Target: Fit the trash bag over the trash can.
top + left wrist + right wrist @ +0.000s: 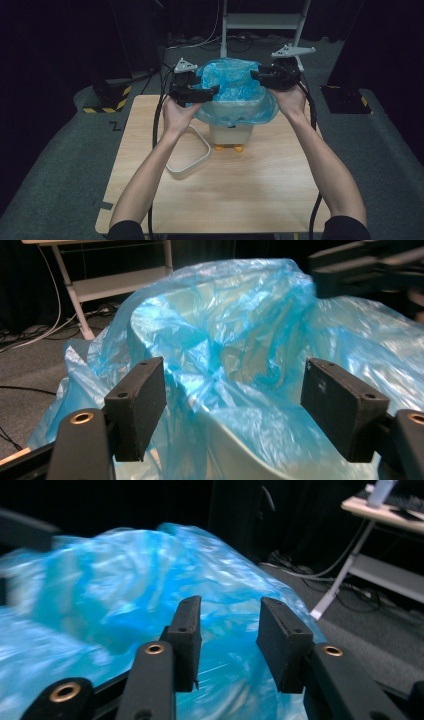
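A small white bin with orange feet stands at the middle of the wooden table. A crumpled blue plastic bag is draped over its top and hangs down its sides. My left gripper is at the bag's left edge. In the left gripper view its jaws stand wide apart, with folds of the blue bag and the bin's white rim between and beyond them; the pads do not press on it. My right gripper is at the bag's upper right, open, with the bag just past its fingertips.
A white, rounded, ring-shaped frame lies on the table to the left of the bin. Beyond the table are a grey carpet, a white metal stand with cables, and yellow-and-black striped bases at the left.
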Tool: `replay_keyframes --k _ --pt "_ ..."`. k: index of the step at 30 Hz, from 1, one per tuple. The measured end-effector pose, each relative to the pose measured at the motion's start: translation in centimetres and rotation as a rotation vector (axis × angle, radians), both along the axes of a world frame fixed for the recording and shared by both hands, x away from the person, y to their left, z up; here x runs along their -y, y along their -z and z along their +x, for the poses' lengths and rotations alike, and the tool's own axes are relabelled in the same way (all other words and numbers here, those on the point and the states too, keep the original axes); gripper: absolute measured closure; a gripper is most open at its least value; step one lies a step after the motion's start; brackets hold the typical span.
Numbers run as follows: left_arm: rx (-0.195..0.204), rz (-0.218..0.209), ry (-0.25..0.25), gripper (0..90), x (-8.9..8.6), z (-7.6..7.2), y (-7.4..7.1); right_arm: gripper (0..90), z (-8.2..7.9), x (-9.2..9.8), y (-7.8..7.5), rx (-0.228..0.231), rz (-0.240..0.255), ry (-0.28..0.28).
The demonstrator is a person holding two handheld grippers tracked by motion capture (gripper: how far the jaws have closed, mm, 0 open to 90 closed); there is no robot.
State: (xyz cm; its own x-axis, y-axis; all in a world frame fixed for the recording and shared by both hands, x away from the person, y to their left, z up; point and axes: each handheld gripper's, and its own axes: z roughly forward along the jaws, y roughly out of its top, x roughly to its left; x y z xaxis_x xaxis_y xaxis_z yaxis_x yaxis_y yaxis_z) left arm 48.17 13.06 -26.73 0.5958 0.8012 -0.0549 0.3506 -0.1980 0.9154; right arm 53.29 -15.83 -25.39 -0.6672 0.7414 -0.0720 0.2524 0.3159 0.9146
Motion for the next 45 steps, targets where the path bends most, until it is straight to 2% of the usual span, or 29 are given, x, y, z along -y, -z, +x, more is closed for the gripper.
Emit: replay_keyframes --k 2,5,10,13,17,19,26,29,31,33,38,40,45 --pt "0.002 0.004 0.006 26.9 -0.2 -0.2 0.1 65.3 0.9 0.1 0.4 -0.014 0.005 0.02" --pt "0.004 -0.001 0.015 27.9 -0.8 -0.3 0.2 67.9 1.6 0.3 0.6 -0.012 0.028 0.031" --pt "-0.001 -0.007 0.027 28.8 -1.3 -0.4 0.6 66.6 2.0 0.0 0.4 0.004 -0.012 0.044" --pt "-0.003 -0.023 0.035 29.1 -1.4 -0.3 0.9 65.2 2.0 0.1 0.0 0.024 0.02 0.042" --pt "-0.006 -0.033 0.039 29.3 -1.5 -0.2 0.9 63.0 2.4 -0.4 -0.4 0.044 -0.001 0.051" --pt "-0.004 -0.03 0.039 29.3 -1.4 -0.3 1.0 64.8 2.9 -0.6 -0.6 0.045 0.008 0.055" --pt "-0.002 -0.036 0.044 29.9 -1.5 -0.3 1.1 81.8 4.8 -0.7 -0.2 -0.015 -0.014 0.065" --pt "-0.002 -0.043 0.044 29.9 -1.6 -0.4 1.2 84.6 5.2 -0.4 0.2 -0.033 -0.004 0.075" --pt "-0.001 -0.046 0.043 30.0 -1.6 -0.4 1.2 83.6 5.3 -0.3 0.5 -0.048 0.008 0.074" --pt "-0.001 -0.043 0.041 30.0 -1.6 -0.4 1.2 76.7 5.3 -0.2 0.7 -0.054 -0.002 0.065" --pt "0.009 -0.039 0.034 29.9 -1.6 -0.5 1.1 63.2 4.0 0.4 0.2 -0.019 0.021 0.066" --pt "0.016 -0.038 0.031 30.0 -1.7 -0.5 1.1 61.6 3.2 0.8 -0.2 -0.004 0.009 0.067" --pt "0.026 -0.055 0.013 30.0 -2.0 -0.7 1.0 59.5 1.6 2.2 -0.3 -0.009 0.045 0.071"
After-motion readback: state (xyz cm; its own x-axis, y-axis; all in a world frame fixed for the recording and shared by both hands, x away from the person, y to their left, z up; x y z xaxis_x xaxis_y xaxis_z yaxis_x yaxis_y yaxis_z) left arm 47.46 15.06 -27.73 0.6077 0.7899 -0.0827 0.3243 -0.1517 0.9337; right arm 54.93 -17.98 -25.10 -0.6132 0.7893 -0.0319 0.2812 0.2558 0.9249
